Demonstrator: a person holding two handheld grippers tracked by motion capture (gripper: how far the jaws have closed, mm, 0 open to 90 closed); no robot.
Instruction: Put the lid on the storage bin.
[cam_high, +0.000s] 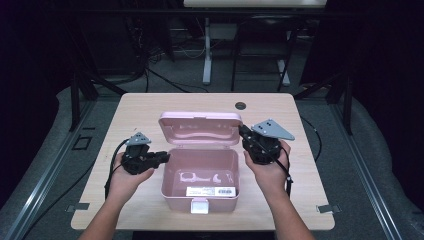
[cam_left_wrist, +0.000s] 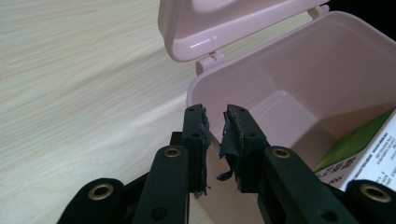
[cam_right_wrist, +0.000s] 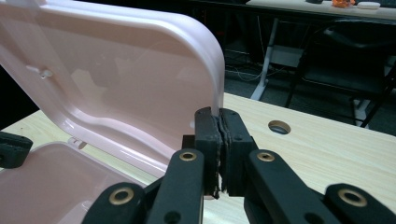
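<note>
High view: a pink plastic box (cam_high: 200, 172) sits open at the near middle of the bench (cam_high: 140, 107), latch toward the person, so both hands flank it. Nearest, the left gripper (cam_high: 161, 159) straddles the box's left wall, fingers (cam_left_wrist: 196, 140) slightly spread either side of the rim, apparently to steady the base. Inside lie a label and a green packet (cam_left_wrist: 355, 149). Farther back, the right gripper (cam_high: 245, 132) pinches the raised lid's (cam_right_wrist: 116, 93) edge, fingers pressed on it, seemingly holding it upright.
</note>
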